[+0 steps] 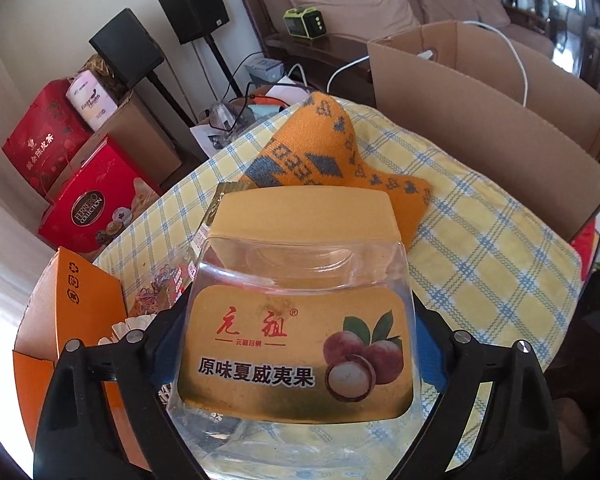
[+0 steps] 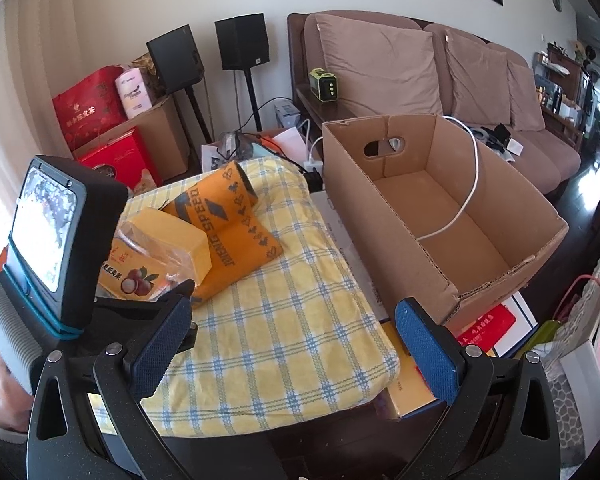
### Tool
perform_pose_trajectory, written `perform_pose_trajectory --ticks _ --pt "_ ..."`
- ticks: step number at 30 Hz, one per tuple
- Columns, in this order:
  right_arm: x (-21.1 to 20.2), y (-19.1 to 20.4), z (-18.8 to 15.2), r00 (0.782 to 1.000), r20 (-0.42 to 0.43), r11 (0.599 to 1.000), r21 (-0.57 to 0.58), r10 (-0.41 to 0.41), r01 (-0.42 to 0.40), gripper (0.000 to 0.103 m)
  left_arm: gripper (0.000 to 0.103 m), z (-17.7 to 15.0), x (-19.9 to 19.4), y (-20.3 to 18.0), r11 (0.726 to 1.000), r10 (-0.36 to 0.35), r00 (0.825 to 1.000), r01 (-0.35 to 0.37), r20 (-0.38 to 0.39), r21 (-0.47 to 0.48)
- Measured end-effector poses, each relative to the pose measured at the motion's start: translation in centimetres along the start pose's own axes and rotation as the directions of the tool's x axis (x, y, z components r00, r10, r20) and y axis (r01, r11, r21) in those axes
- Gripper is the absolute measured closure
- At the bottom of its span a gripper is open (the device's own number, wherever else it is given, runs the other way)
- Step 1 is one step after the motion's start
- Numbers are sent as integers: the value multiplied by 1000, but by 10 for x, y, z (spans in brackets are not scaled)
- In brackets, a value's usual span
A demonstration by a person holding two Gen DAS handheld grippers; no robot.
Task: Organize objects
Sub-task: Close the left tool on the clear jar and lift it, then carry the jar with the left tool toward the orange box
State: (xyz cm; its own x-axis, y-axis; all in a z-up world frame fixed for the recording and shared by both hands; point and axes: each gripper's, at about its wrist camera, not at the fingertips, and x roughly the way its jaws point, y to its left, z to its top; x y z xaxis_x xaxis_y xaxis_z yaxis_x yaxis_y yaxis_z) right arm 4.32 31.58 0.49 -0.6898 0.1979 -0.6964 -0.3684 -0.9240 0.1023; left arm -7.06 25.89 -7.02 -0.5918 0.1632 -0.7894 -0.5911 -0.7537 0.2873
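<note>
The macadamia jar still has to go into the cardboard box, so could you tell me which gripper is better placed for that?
Left. The left gripper already clamps the macadamia jar, while the right gripper hangs open and empty beside the cardboard box.

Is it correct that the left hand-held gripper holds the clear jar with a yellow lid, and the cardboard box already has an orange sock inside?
Not quite. The left hand-held gripper does hold the jar, but the sock lies on the checked cloth. The right wrist view shows the box holding only a white cable.
</note>
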Motion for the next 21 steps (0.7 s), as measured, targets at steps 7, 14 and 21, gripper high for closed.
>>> perform_pose_trajectory --ticks 7,14,21 --pt "-3 3 2 1000 10 1000 -8 6 -6 0 12 -2 -29 15 997 -38 997 43 66 -71" --pt "-8 4 6 1000 22 1000 -11 10 -9 0 12 -10 -61 44 982 -67 988 91 142 -168" --pt "-5 13 10 999 24 999 -34 36 -35 0 12 -26 -110 85 959 -72 969 131 235 -250"
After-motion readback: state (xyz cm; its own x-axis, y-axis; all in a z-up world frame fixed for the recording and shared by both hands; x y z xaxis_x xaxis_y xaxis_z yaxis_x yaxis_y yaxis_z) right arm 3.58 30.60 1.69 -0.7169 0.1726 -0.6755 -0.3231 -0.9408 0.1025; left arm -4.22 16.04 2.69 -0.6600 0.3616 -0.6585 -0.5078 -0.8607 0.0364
